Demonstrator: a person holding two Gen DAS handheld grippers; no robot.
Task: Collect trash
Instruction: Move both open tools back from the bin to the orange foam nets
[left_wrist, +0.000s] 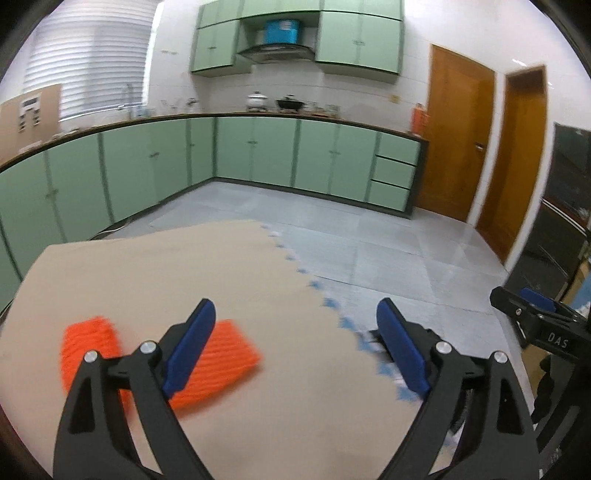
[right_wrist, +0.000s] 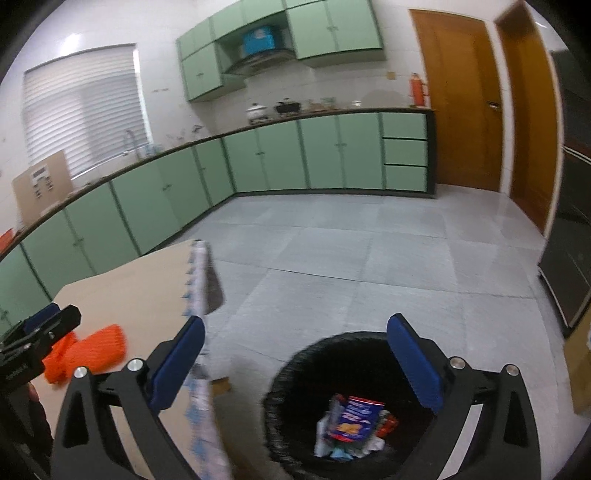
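Hovering left gripper (left_wrist: 295, 354): fingers wide apart, empty, over the table (left_wrist: 258, 406)
Right gripper (right_wrist: 295, 365): fingers apart, empty, above the bin (right_wrist: 295, 369)
Trash (right_wrist: 351, 424): inside bin
Orange wrapper (left_wrist: 221, 362): on table

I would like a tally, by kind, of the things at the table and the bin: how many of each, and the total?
Orange ribbed foam nets on the beige table: 2
Black-lined round trash bin: 1
Blue-and-red snack wrapper in the bin: 1
Open tongs, left and right: 2
Total: 6; other crumpled trash in the bin is too blurred to count.
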